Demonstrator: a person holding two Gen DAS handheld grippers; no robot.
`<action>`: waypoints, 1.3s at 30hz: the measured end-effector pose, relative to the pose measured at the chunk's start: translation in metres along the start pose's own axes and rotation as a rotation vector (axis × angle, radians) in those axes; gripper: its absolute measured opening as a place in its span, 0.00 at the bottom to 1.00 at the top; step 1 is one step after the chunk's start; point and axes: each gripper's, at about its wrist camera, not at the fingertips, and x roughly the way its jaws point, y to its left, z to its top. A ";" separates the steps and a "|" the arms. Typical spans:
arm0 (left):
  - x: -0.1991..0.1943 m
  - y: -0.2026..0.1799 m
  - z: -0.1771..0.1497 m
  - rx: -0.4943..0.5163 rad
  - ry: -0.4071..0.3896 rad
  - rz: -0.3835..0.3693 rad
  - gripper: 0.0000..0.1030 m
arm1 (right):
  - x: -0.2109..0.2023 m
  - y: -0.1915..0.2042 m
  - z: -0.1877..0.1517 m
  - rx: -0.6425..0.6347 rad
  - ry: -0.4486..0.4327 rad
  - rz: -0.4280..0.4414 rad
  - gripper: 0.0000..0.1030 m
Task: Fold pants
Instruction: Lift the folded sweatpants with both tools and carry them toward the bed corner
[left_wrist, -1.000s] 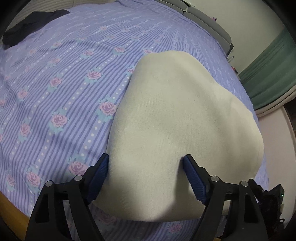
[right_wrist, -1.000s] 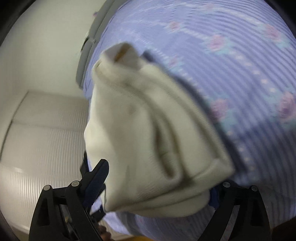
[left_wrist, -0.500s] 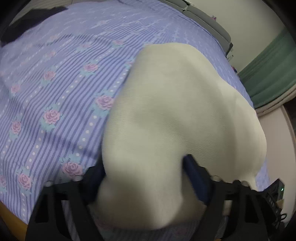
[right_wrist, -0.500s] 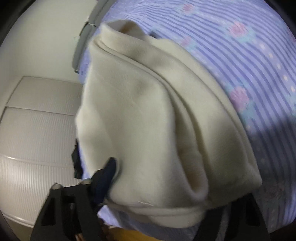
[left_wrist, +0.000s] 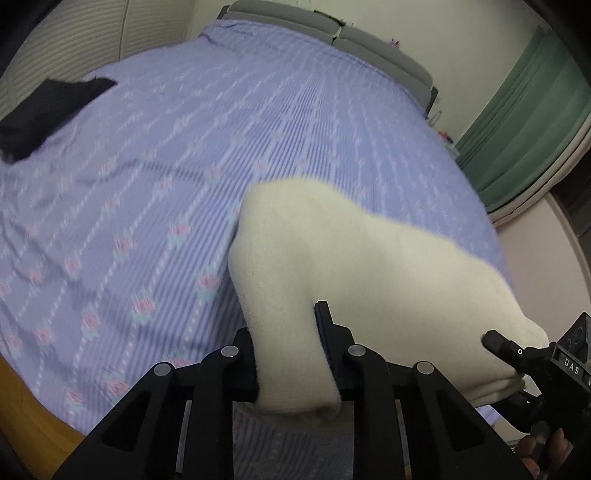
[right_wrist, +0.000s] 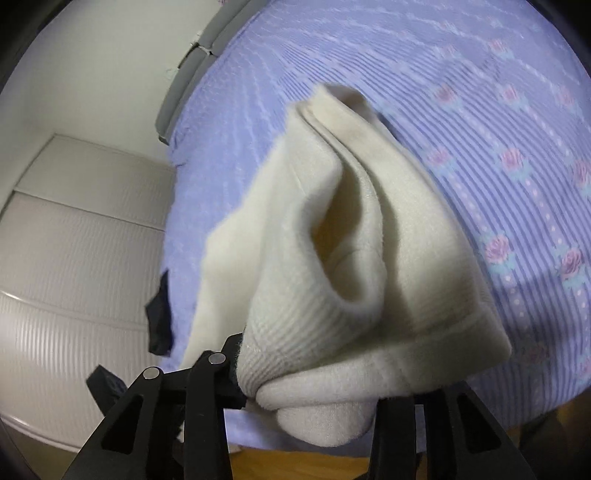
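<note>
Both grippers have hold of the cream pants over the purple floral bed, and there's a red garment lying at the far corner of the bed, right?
Not quite: the garment at the far corner is black, not red, as the left wrist view shows. The rest holds: the left gripper and right gripper are closing on the cream pants over the purple floral bed.

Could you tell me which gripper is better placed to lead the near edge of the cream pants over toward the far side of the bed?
Probably the left gripper: its closing jaws pinch one flat corner of the cream pants. The right gripper clamps a thick, bunched waistband.
</note>
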 end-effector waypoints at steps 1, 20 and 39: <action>-0.010 -0.002 0.008 -0.003 -0.004 -0.009 0.22 | -0.007 0.006 0.005 0.000 -0.003 0.010 0.38; -0.142 0.040 0.158 0.036 -0.069 0.021 0.21 | -0.048 0.179 0.017 -0.067 -0.018 0.064 0.37; -0.223 0.363 0.401 -0.027 -0.246 0.133 0.20 | 0.192 0.511 -0.043 -0.312 0.023 0.228 0.37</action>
